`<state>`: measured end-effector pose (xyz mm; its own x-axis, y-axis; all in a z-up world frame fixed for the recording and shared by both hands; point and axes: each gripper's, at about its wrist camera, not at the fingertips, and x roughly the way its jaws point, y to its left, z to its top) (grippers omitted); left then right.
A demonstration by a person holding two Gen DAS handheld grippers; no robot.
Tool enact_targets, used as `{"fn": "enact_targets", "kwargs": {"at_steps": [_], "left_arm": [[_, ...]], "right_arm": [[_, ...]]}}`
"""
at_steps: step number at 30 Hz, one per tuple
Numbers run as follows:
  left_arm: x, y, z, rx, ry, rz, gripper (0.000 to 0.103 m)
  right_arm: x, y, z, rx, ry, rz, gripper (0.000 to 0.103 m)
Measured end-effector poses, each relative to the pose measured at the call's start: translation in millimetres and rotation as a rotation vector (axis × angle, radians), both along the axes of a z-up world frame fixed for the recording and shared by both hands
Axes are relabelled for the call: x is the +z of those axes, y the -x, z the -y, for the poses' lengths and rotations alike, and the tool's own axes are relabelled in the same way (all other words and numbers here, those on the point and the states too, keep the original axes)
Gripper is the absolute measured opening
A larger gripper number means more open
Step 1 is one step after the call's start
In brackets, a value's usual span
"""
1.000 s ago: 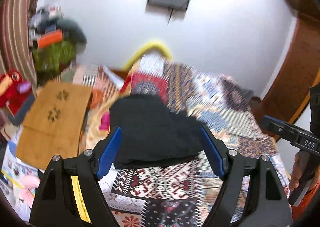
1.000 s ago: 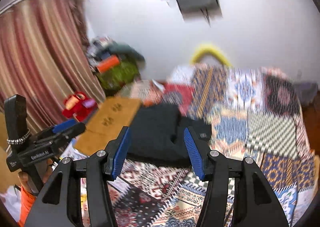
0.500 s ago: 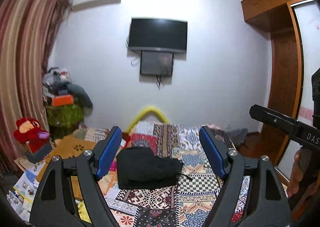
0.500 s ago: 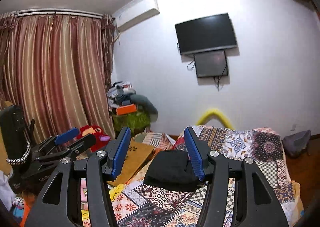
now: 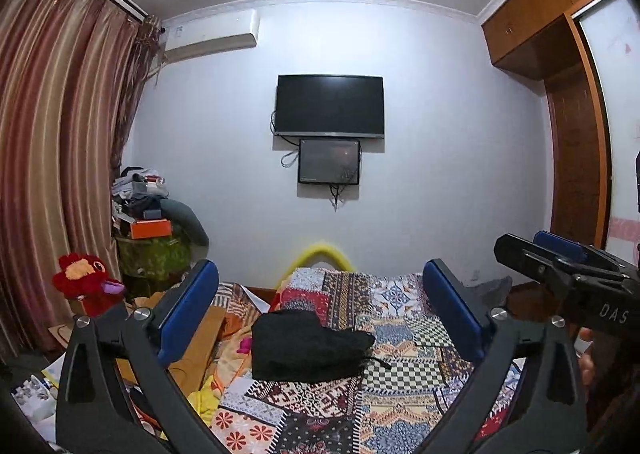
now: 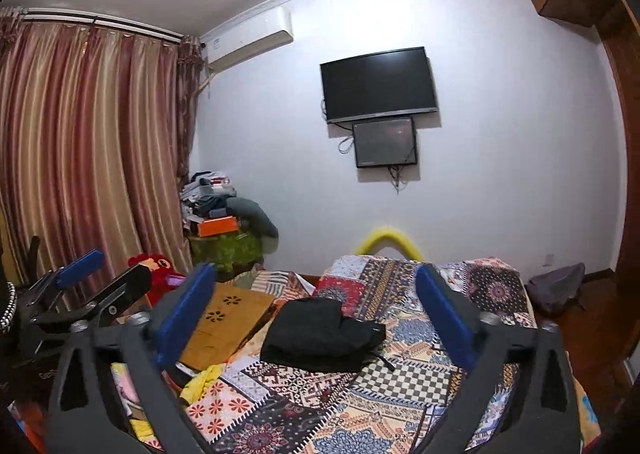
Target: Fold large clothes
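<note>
A folded black garment (image 5: 304, 346) lies on the patchwork bedspread (image 5: 400, 374), a thin black cord trailing from its right side. It also shows in the right wrist view (image 6: 320, 336). My left gripper (image 5: 320, 310) is open and empty, held well back from and above the garment. My right gripper (image 6: 314, 304) is open and empty too, also back from the garment. The right gripper shows at the right edge of the left wrist view (image 5: 560, 270). The left gripper shows at the left edge of the right wrist view (image 6: 88, 286).
A brown board (image 6: 224, 318) and cluttered items lie left of the bed. A red plush toy (image 5: 86, 284), a pile on a green stand (image 5: 152, 238), curtains (image 5: 48, 173), a wall TV (image 5: 330, 105), a yellow arch (image 5: 320, 254) and a wooden wardrobe (image 5: 576, 133) surround the bed.
Both grippers have pulled back and tilted up from the garment, so it looks smaller and more of the wall and ceiling shows. The right gripper has opened wider. The garment has not moved.
</note>
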<state>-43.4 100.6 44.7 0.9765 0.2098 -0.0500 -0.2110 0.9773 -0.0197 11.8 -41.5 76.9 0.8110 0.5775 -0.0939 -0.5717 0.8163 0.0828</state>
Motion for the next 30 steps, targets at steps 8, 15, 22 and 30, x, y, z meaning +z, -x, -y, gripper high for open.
{"fn": "enact_targets", "kwargs": {"at_steps": [8,15,22,30], "left_arm": [[-4.9,-0.2,-3.8,0.007,0.03,-0.022,0.103],[-9.3,-0.3,-1.8,0.021,0.026,-0.032,0.103],[-13.3,-3.0,0.4,0.022,0.018,-0.045,0.103],[-17.1,-8.1,-0.6,0.02,0.022,-0.062,0.103]], "right_arm": [[-0.8,0.1,2.9,-0.02,0.023,0.002,0.103],[-7.1,6.0,3.7,-0.03,0.038,0.003,0.103],[-6.0,5.3,3.7,-0.027,0.038,-0.015,0.103],[-5.3,6.2,6.5,-0.028,0.032,-0.028,0.103]]}}
